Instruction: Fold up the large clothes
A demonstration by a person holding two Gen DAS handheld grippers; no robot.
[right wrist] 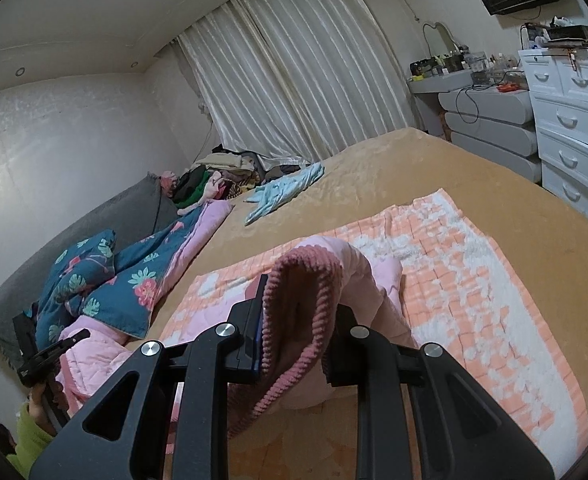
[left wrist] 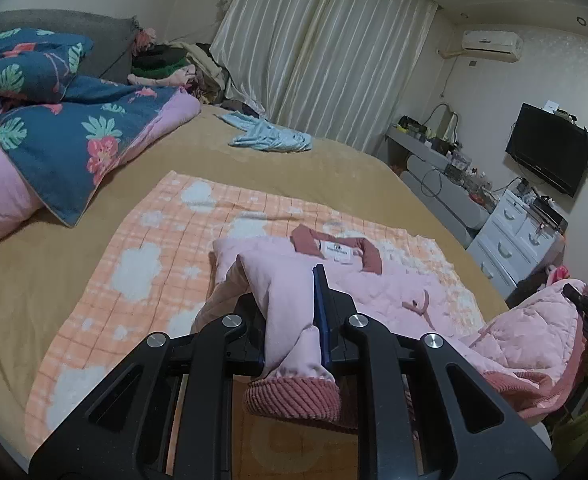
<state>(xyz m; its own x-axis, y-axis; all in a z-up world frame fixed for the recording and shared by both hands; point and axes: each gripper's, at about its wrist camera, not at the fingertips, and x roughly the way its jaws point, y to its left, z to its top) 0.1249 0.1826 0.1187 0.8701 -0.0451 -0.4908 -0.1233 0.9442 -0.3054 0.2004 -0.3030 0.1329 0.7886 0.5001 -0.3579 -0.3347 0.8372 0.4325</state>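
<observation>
A pink quilted jacket (left wrist: 378, 284) with a dusty-rose collar lies on an orange-and-white checked blanket (left wrist: 141, 240) spread over the bed. My left gripper (left wrist: 289, 292) is shut on one sleeve, and that sleeve's ribbed rose cuff (left wrist: 294, 396) hangs below the jaws. At the right edge of the left wrist view, my right gripper (left wrist: 586, 306) holds the other raised sleeve. In the right wrist view, my right gripper (right wrist: 300, 300) is shut on the ribbed cuff (right wrist: 294, 320) of that sleeve, lifted off the blanket (right wrist: 474, 280). My left gripper (right wrist: 47, 356) shows at the lower left beside pink quilted cloth.
A blue floral duvet (left wrist: 65, 136) is heaped at the head of the tan bed (left wrist: 326, 168). A light blue garment (left wrist: 269, 138) and a clothes pile (left wrist: 173, 64) lie near the curtain. White drawers (left wrist: 514, 240), a dressing table and a wall television (left wrist: 550, 148) stand beyond the bed's right edge.
</observation>
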